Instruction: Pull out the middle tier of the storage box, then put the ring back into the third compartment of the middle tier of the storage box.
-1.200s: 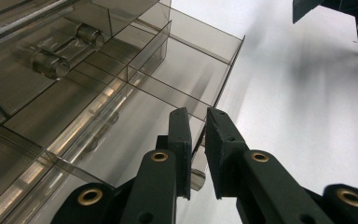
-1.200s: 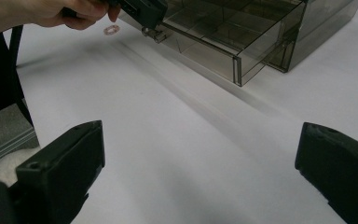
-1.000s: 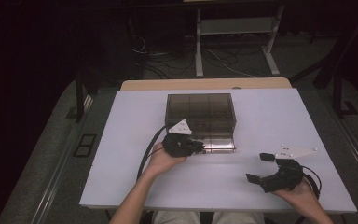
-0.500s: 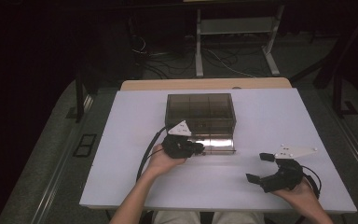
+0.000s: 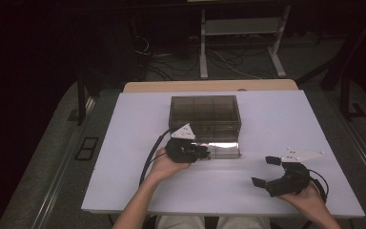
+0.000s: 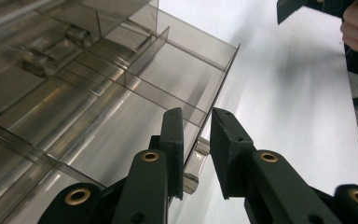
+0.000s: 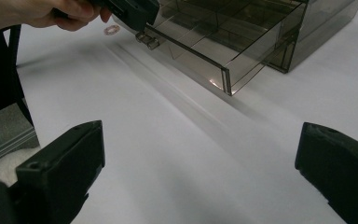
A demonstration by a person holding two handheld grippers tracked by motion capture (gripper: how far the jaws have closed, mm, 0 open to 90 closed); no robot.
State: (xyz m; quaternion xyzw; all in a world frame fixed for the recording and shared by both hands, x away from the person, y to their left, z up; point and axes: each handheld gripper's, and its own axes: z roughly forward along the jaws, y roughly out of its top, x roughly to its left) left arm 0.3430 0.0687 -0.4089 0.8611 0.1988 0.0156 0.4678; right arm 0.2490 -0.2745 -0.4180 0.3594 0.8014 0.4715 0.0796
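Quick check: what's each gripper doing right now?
Left gripper: jaws just opening, drawer handle between them, pads apparently off it.
Right gripper: open, holding nothing.

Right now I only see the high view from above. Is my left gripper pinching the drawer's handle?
Observer: Not tightly. In the left gripper view the clear handle sits between the left gripper's jaws, which have just been opening, and a gap shows beside one pad.
Operator: Is anything in the drawer?
Observer: The right gripper view shows the drawer split by dividers, and nothing shows in the compartments I can see.
Operator: Where does my right gripper point?
Observer: Its own view looks between the right gripper's wide-open jaws, across the table, toward the drawer's front corner.
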